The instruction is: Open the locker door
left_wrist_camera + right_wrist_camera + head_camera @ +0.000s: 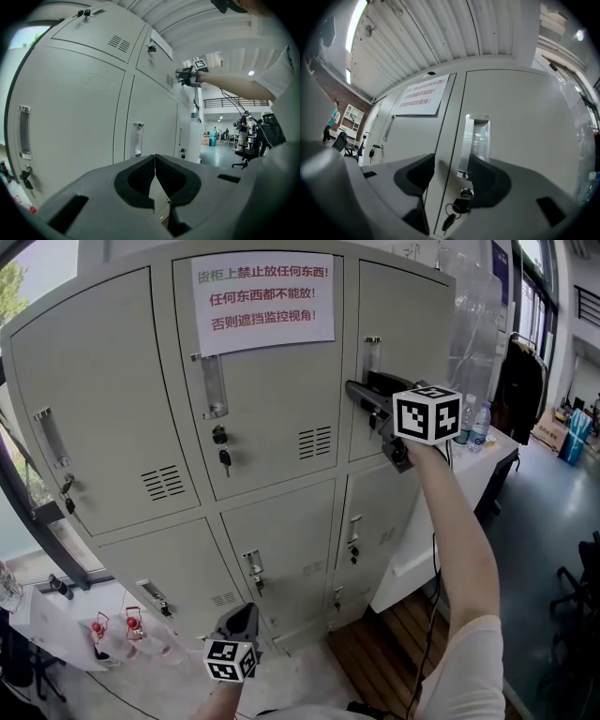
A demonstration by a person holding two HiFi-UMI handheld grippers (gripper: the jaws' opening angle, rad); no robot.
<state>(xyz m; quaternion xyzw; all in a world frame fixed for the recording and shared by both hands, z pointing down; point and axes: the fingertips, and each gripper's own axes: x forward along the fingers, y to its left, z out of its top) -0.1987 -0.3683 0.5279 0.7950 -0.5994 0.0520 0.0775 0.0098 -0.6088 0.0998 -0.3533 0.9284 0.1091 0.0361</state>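
The stiff grey metal locker door (525, 131) is probably best pulled by its recessed chrome handle (477, 136), which is framed between the wide fingers of the right gripper (457, 174); the left gripper (154, 174) is held closed on nothing.

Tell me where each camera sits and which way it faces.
Head view: on the person's head, facing the lockers; shows the right forearm, right gripper at the top right door's handle, left gripper low.
Left gripper view: on the left gripper, looking up along the lower doors; its jaws together, empty.
Right gripper view: on the right gripper, close on that handle and the key below; its jaws apart.
Shared: head and right gripper views both show the paper notice.
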